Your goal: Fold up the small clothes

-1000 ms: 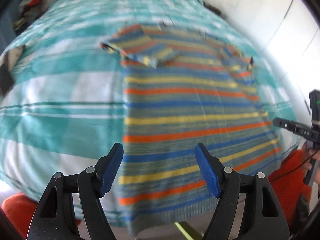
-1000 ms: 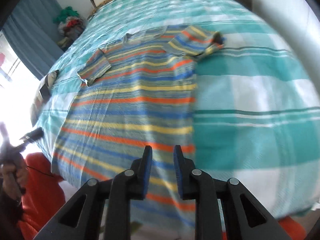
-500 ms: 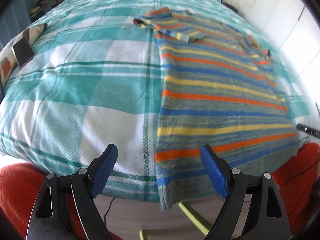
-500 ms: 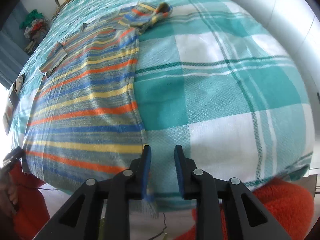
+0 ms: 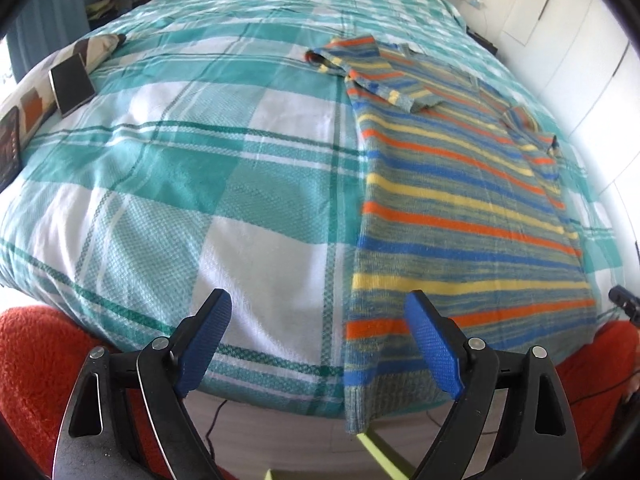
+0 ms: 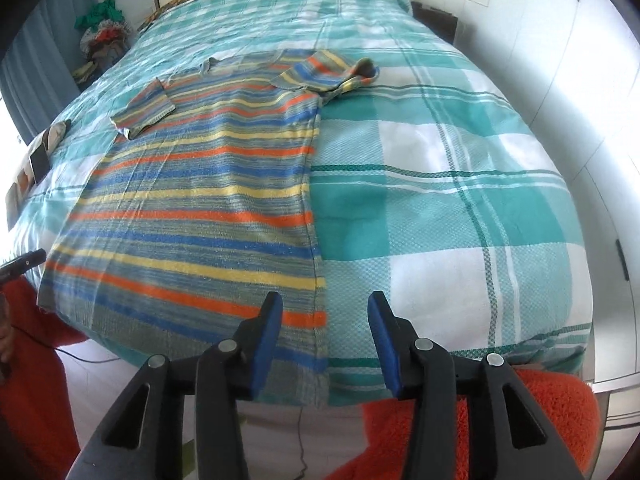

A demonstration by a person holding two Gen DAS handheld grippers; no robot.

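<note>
Two grippers, left [image 5: 316, 344] and right [image 6: 325, 334], both spread apart, empty, poised over shirt [image 6: 200, 216] hem corners at bed [image 6: 440, 200] edge, presumably for gripping.

Striped knit short-sleeved shirt [image 6: 200, 208] flat on teal-and-white checked bedspread [image 6: 440, 184], hem draped over foot edge, collar toward head. Both sleeves folded inward. Small dark rectangular card [image 5: 72, 84] near left edge.
</note>
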